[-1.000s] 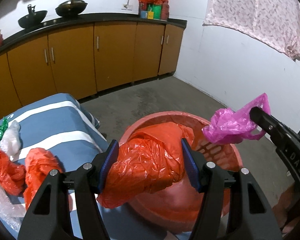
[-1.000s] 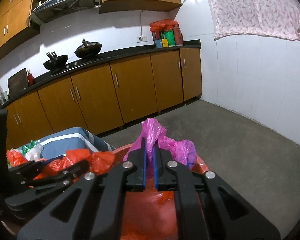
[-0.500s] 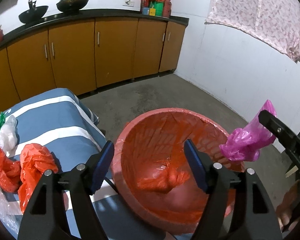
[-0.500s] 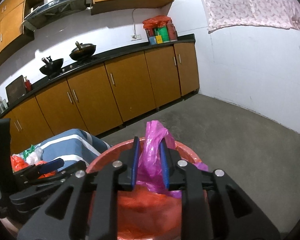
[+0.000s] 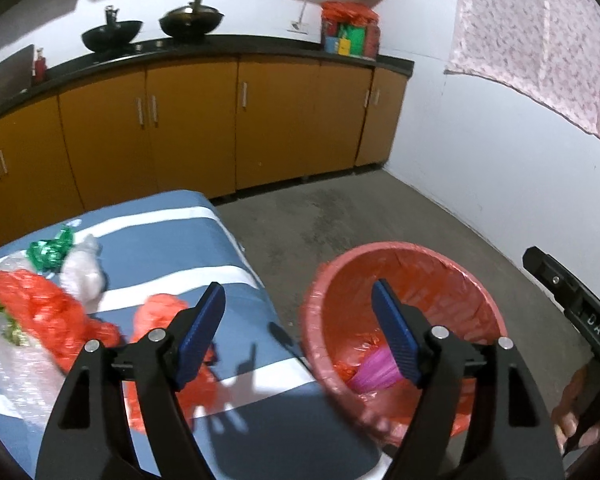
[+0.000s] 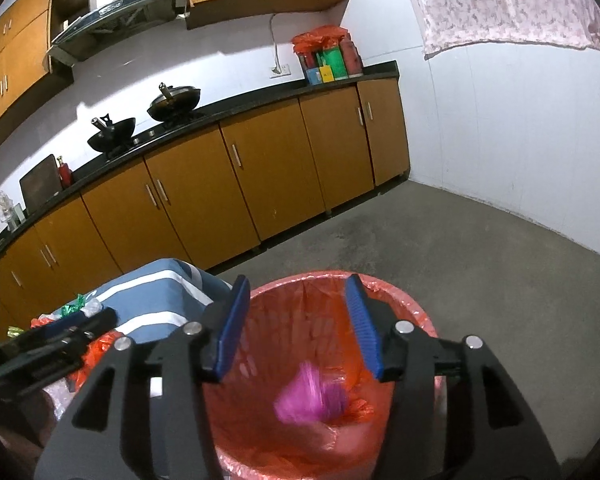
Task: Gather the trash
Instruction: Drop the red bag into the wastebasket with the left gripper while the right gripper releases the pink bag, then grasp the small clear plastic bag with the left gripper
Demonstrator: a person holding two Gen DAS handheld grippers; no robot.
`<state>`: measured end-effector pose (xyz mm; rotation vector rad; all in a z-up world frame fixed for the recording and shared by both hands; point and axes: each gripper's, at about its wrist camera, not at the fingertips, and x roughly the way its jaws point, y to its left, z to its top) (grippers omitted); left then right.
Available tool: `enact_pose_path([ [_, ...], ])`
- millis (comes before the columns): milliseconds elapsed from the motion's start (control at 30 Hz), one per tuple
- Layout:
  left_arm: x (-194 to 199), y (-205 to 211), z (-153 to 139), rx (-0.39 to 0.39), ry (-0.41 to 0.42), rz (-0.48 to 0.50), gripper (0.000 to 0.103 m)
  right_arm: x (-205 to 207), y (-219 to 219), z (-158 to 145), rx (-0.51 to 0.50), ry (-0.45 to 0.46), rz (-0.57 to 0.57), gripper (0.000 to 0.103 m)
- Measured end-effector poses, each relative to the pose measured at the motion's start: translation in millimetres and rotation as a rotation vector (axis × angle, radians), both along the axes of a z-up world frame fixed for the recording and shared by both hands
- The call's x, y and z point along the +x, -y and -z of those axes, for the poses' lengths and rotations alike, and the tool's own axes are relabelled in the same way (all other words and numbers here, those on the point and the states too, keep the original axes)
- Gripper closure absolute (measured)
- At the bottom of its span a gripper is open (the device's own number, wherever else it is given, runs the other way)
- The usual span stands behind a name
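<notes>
My left gripper (image 5: pixel 298 332) hangs over the gap between the table and the red lined bin (image 5: pixel 328 320). Its jaws are opening, with nothing between them. In the bin lie a pink bag (image 5: pixel 376 370) and an orange bag (image 5: pixel 354 346). My right gripper (image 6: pixel 296 324) is over the bin (image 6: pixel 308 280), its jaws also opening and empty. The pink bag (image 6: pixel 308 396) shows blurred below it inside the bin. Orange bags (image 5: pixel 44 312) (image 5: pixel 158 314), a green wrapper (image 5: pixel 52 250), white plastic (image 5: pixel 82 274) and bubble wrap (image 5: pixel 12 372) lie on the table.
The table wears a blue cloth with white stripes (image 5: pixel 172 248) and stands left of the bin. Orange kitchen cabinets (image 5: pixel 276 120) line the far wall under a black counter with woks. Grey concrete floor (image 5: pixel 360 216) spreads behind the bin, a white wall to the right.
The left gripper let the orange bag fall into the bin, then swung left toward the table. The right gripper opened and the pink bag dropped into the bin.
</notes>
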<state>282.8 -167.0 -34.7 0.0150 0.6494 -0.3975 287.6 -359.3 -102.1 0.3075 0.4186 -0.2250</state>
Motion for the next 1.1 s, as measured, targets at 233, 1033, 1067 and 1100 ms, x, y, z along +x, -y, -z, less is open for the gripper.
enact_pose_path([
  [233,-35,-57,-22,0.054,0.071,-0.073,0.021,-25,-26,-14,-0.025,0.023,-0.045,0.053],
  [1033,-141,-195,60,0.102,-0.056,-0.365,0.011,-88,-173,4,-0.081,-0.010,-0.301,0.053],
  [1067,-139,-195,64,0.100,-0.067,-0.365,0.011,-88,-173,5,-0.084,-0.014,-0.301,0.053],
  [1100,-138,-195,70,0.100,-0.078,-0.367,0.011,-88,-174,5,-0.087,-0.017,-0.300,0.053],
])
